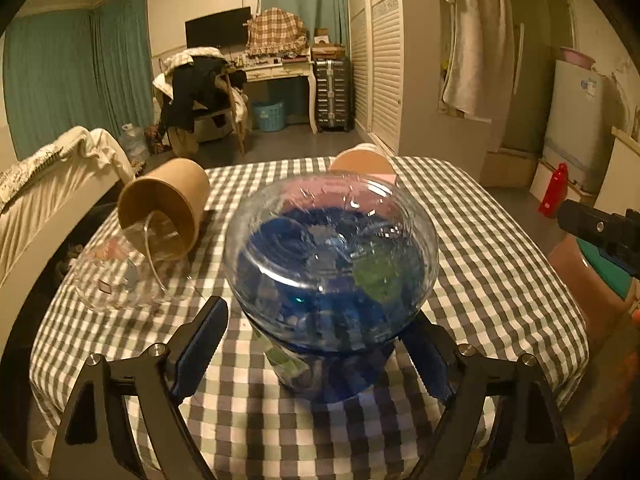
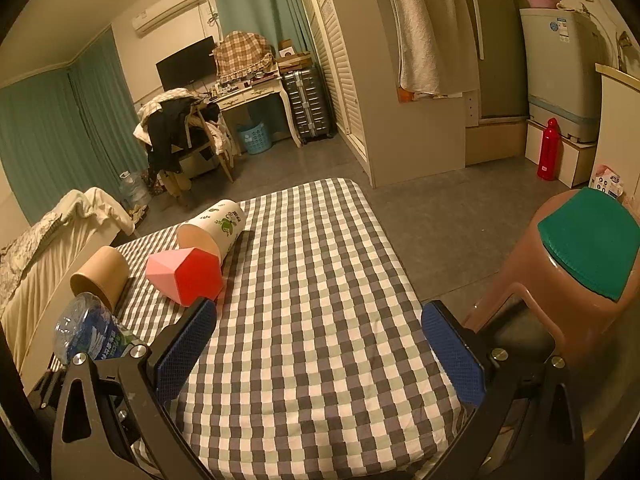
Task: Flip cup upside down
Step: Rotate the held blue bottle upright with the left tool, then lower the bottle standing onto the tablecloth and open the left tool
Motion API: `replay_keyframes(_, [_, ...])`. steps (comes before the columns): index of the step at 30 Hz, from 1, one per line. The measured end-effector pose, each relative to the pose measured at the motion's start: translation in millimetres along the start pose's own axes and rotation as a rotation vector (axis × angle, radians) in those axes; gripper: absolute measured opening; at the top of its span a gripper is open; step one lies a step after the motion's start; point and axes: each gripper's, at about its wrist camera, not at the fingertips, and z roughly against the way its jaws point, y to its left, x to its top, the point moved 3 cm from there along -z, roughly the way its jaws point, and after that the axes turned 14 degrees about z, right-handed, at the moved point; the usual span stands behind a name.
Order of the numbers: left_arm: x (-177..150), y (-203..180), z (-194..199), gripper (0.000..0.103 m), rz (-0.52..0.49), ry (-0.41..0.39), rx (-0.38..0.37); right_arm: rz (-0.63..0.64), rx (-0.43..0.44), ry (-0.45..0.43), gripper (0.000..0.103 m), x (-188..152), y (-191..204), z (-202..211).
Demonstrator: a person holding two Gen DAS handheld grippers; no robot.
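A clear plastic cup (image 1: 332,248) with a blue label stands between the fingers of my left gripper (image 1: 316,320), its rounded base up and toward the camera, slightly blurred. The jaws are spread wide. The left pad (image 1: 200,344) is clear of the cup; the right pad (image 1: 428,356) is close beside it, and I cannot tell if they touch. In the right wrist view the same cup (image 2: 88,336) shows at the lower left. My right gripper (image 2: 320,344) hangs open over the checked tablecloth (image 2: 320,280) with nothing between its fingers.
On the table, lying on their sides: a brown paper cup (image 1: 168,204), a clear glass cup (image 1: 120,276), a pink faceted cup (image 2: 186,276) and a white printed paper cup (image 2: 216,228). A brown stool with a green cushion (image 2: 580,264) stands at the right, a bed (image 1: 48,200) at the left.
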Motion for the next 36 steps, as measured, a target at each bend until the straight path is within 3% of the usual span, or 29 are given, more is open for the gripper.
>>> replay_keyframes(8, [11.9, 1.3, 6.8, 0.088, 0.013, -0.009, -0.026, 0.003, -0.003, -0.005, 0.103, 0.7, 0.7, 1.7])
replay_keyframes(18, [49.1, -8.0, 31.7, 0.088, 0.026, -0.099, -0.099, 0.021, 0.000, -0.070, 0.103, 12.3, 5.1, 25.3])
replay_keyframes(24, [76.4, 1.4, 77.0, 0.088, 0.049, -0.194, -0.163, 0.068, 0.023, -0.124, 0.103, 24.4, 21.4, 53.6])
replay_keyframes(31, [85.5, 38.5, 126.5, 0.088, 0.053, -0.242, -0.099, 0.213, 0.051, -0.242, 0.103, 46.7, 63.8, 118.0])
replay_keyframes(36, [82.5, 74.5, 162.6, 0.088, 0.138, -0.307, -0.061, 0.262, 0.050, -0.301, 0.103, 58.7, 85.9, 159.1])
